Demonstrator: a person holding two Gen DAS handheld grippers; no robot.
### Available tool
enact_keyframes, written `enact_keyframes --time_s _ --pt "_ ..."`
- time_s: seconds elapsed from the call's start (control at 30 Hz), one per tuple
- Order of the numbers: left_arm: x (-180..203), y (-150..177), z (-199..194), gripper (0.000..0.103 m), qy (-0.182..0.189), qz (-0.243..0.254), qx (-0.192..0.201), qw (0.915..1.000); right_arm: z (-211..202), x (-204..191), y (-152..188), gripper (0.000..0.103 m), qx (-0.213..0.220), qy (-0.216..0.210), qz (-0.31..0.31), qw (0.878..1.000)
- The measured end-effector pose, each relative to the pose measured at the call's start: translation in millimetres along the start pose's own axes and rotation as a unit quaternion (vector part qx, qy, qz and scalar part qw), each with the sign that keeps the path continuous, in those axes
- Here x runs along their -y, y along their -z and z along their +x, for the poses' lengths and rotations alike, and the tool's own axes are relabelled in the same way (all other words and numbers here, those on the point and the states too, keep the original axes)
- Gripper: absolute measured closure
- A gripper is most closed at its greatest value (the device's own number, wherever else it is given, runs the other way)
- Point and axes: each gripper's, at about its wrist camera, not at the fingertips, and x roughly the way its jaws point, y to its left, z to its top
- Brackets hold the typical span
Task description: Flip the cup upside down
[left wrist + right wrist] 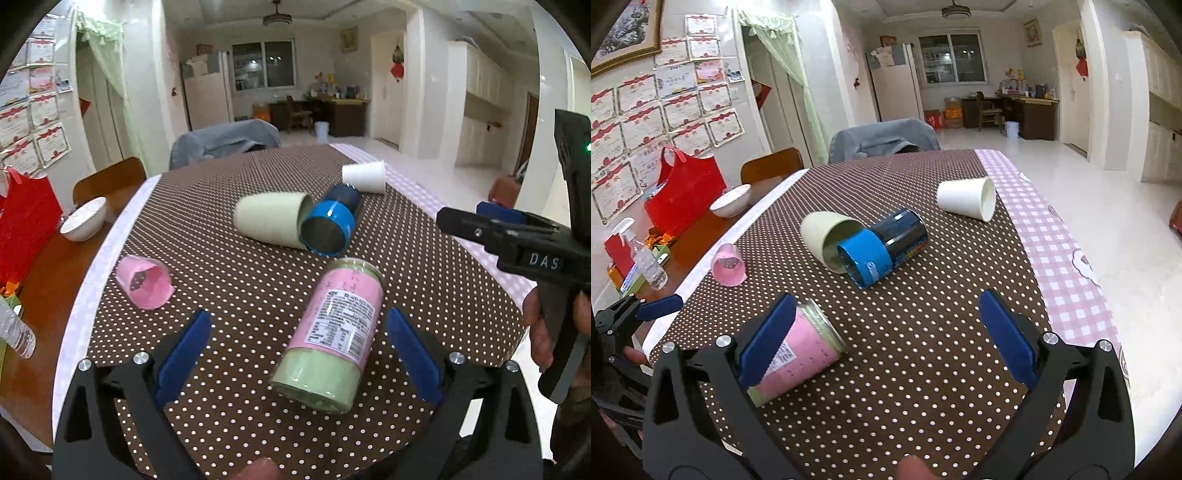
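Several cups lie on their sides on the dotted brown tablecloth [240, 295]. A green cup with a pink label [328, 339] lies between my open left gripper's [299, 354] fingers, untouched; it also shows in the right wrist view [798, 354]. A cream cup [271, 218] touches a blue cup [330, 225] mid-table. A white paper cup [364, 177] lies farther back. A small pink cup [146, 282] lies at the left. My right gripper [886, 336] is open and empty, to the right of the labelled cup, and shows from the side in the left view [480, 221].
A white bowl [85, 221], a red bag [26, 229] and a plastic bottle [16, 330] stand on the wooden table at the left. A pink checked cloth [1060, 243] covers the table's right edge. A chair with grey cloth [225, 138] stands behind the table.
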Motion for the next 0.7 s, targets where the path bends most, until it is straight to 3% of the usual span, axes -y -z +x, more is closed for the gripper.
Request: enact_keyframes --time_s 0.7 --pt "-20.7 -1.6 -69.7 0.008 -0.085 -0.061 0.094 0.9901 -27.5 -41.4 -15.3 0.006 0.059 -0.044 -0.062 0.995"
